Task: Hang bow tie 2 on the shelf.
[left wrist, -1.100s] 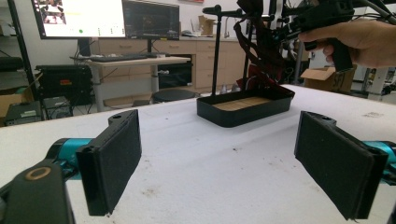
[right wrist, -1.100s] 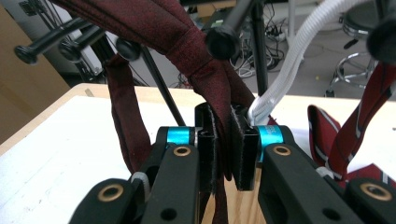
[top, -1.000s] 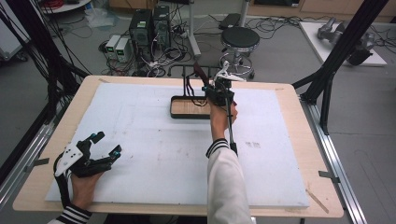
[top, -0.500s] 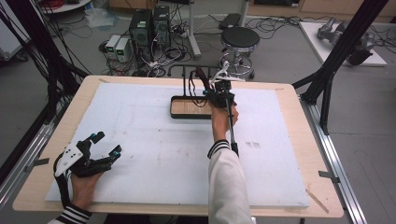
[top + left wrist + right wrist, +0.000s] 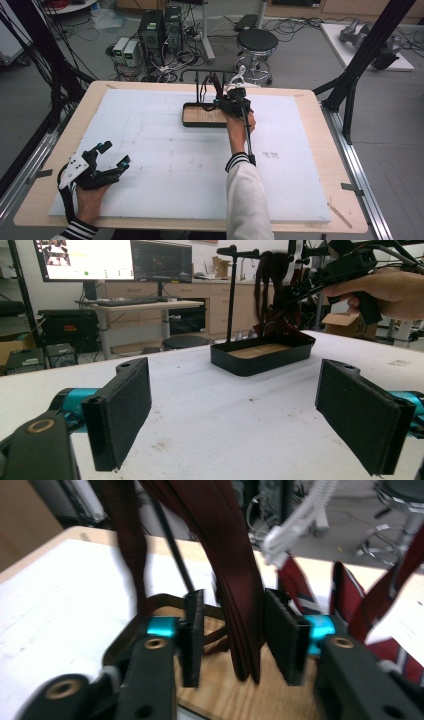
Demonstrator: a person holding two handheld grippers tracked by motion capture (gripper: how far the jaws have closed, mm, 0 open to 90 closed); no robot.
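Note:
A black tray point(image 5: 186, 116) with a wooden floor stands at the far middle of the white mat, and a black rack point(image 5: 200, 73) rises from it. Dark red ties point(image 5: 216, 85) hang from the rack. My right gripper point(image 5: 227, 100) is at the rack. In the right gripper view its jaws point(image 5: 235, 635) stand open on either side of one dark red tie point(image 5: 235, 570), with a gap on each side. A red striped tie point(image 5: 345, 590) hangs to the right. My left gripper point(image 5: 114, 153) rests open near the table's front left corner, pointing at the tray point(image 5: 260, 360).
A white mat point(image 5: 165, 165) covers most of the wooden table. A white plastic piece point(image 5: 295, 525) hangs by the rack. Beyond the far edge stand a stool point(image 5: 256, 42), computer boxes point(image 5: 160, 25) and loose cables. Black frame legs flank both sides.
The right gripper has stayed at the rack with only a small shift. The left gripper has not moved.

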